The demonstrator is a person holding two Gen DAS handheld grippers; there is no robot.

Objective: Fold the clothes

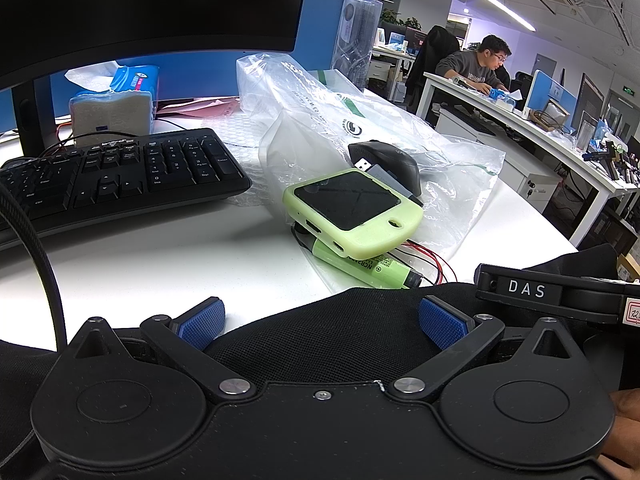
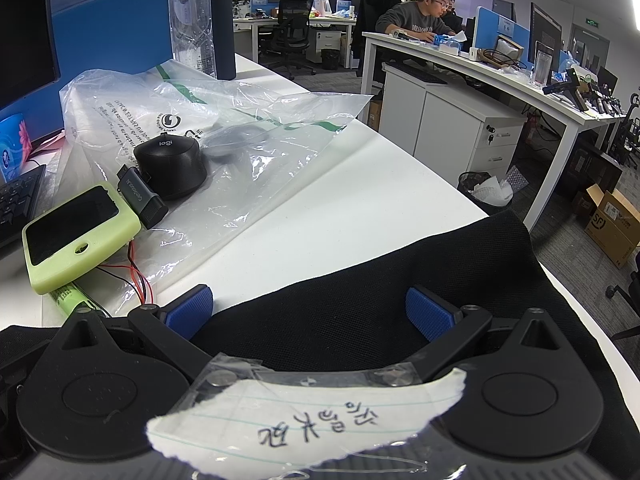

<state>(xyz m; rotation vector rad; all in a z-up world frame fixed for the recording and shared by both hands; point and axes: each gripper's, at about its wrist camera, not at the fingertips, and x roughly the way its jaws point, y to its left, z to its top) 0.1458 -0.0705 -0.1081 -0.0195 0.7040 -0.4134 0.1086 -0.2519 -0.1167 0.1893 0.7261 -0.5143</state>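
With both the left gripper and right gripper spread wide over the black garment, a careless drag risked sweeping the green device and battery off the desk.

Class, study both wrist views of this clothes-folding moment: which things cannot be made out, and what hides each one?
- Black garment: its type and full shape; the right gripper body and frame edges cut it off.
- Left gripper: whether its blue pads touch the cloth; folds hide this.
- Battery: its label, partly under the green device.
- Keyboard: left end, cut off.
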